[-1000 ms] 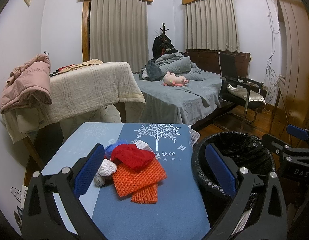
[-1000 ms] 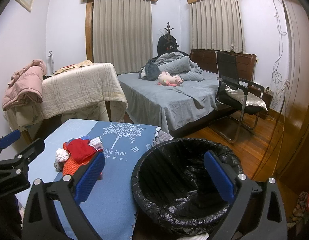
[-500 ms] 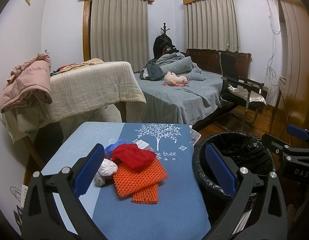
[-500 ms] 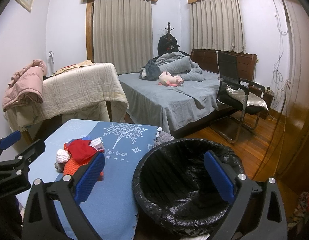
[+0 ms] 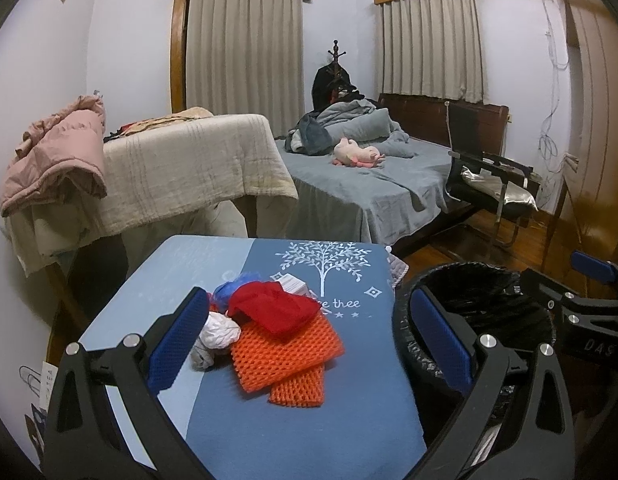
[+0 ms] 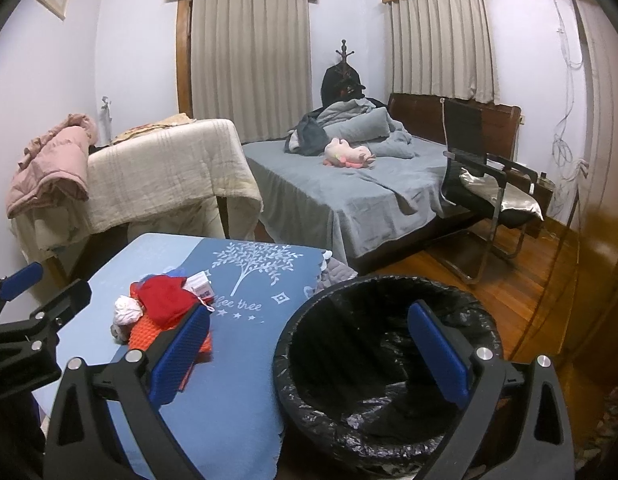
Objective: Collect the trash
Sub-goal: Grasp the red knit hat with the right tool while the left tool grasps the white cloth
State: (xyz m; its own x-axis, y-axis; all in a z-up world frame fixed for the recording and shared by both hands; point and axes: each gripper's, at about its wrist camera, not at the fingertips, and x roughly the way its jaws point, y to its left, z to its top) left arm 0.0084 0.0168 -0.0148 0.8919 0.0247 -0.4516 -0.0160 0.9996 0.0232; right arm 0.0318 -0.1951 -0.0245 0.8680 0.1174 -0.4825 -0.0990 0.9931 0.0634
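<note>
in the left wrist view the left gripper [image 5: 309,344] hangs over the near end of the bench [image 5: 309,440], its fingers [image 5: 177,340] spread wide and holding nothing. between and just ahead of them lies the trash in one heap: an orange mesh sleeve [image 5: 287,354], a red mesh piece [image 5: 275,308] on top of it, a crumpled white wad [image 5: 219,330] touching its left side, something blue [image 5: 229,290] behind, and a small box [image 5: 293,282] at the back. the bin [image 5: 481,312], lined with a black bag, stands just off the bench's right edge, with the other tool showing beyond it. in the right wrist view the right gripper [image 6: 309,356] sits above the bin's near rim, also wide open and empty, the heap off to its left on the bench. nothing looks collected yet, as far as the liner shows, so this reads as the approach before the first pick. the next move likely calls for lowering the left fingers around one piece, probably the orange sleeve nearest them, closing on it, then carrying it right over the bin.
</note>
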